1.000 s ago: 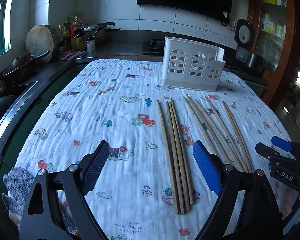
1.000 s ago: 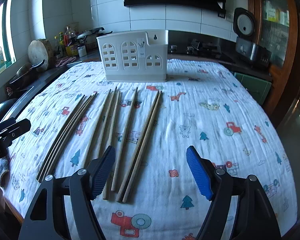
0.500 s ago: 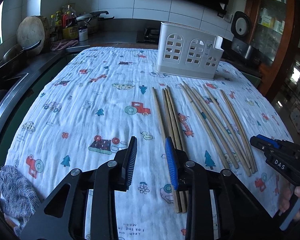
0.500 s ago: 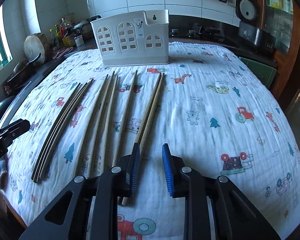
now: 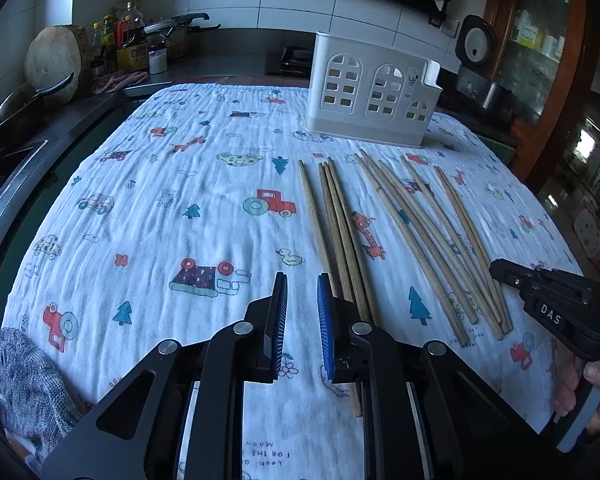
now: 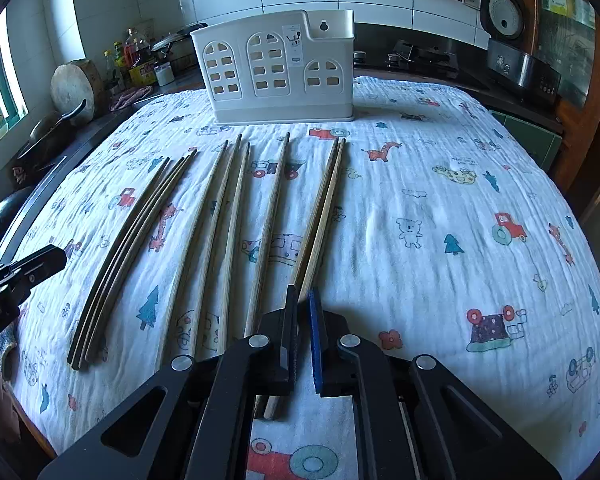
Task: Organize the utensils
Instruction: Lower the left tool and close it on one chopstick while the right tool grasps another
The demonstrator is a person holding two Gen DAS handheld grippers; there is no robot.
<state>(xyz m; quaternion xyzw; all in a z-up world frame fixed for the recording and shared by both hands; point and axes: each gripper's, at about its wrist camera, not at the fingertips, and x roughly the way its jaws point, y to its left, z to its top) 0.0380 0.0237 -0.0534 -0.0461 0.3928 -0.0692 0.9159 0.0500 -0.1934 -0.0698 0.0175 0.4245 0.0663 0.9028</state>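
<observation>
Matt wooden chopsticks (image 6: pixel 274 208), crinkled cloth (image 6: pixel 440 208) — glossy plastic caddy (image 6: pixel 276 68)

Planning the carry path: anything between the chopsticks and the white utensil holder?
Nothing visible. Only bare printed cloth lies between the chopstick tips and the white utensil holder at the far end.

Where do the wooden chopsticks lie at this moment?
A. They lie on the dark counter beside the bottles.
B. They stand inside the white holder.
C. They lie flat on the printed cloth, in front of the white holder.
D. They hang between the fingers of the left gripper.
C: the chopsticks lie flat in small groups on the printed cloth, nearer the camera than the white holder, and none shows inside it.
</observation>
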